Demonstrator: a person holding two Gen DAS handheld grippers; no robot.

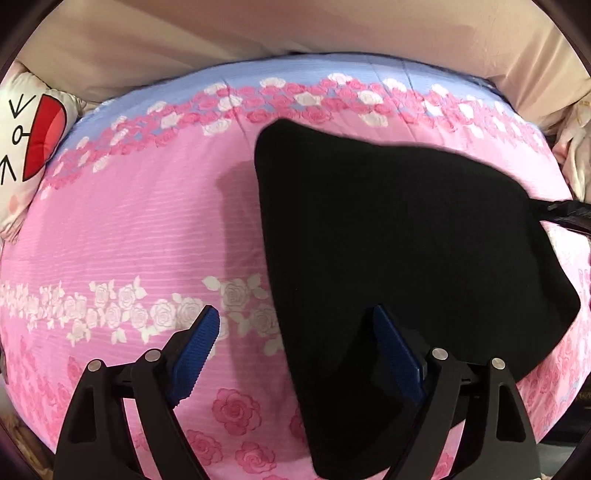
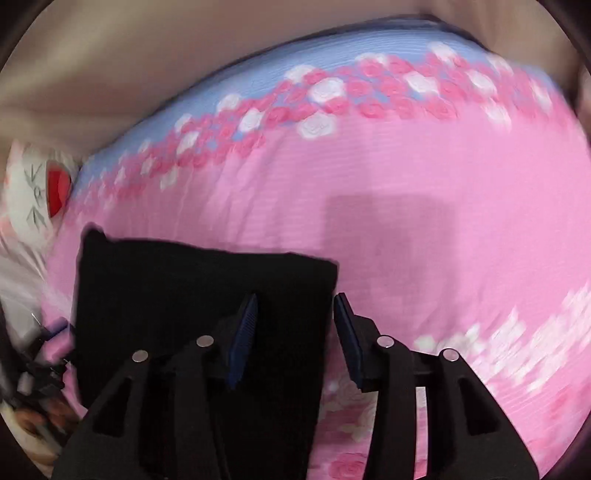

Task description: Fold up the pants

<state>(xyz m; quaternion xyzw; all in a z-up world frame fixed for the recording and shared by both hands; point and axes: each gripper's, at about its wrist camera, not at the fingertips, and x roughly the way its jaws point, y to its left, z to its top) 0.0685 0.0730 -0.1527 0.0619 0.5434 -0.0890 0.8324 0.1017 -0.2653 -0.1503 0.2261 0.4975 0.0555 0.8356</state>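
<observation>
Black pants (image 1: 399, 236) lie folded into a compact dark shape on a pink rose-print bedcover (image 1: 147, 229). My left gripper (image 1: 295, 317) hovers open over the near left edge of the pants, its blue pads (image 1: 195, 354) wide apart; one is over the cover, the other over the cloth. In the right wrist view the pants (image 2: 184, 288) show as a flat dark rectangle. My right gripper (image 2: 295, 300) stands open astride their right edge, and the pads grip nothing. A tip of the right gripper (image 1: 569, 214) shows at the pants' far right side.
A white pillow with a red heart and black marks (image 1: 26, 147) lies at the cover's left end. Beige fabric (image 1: 295, 26) runs along the back, beyond the cover's blue band (image 1: 258, 70). Pale crumpled cloth (image 1: 576, 155) sits at the right edge.
</observation>
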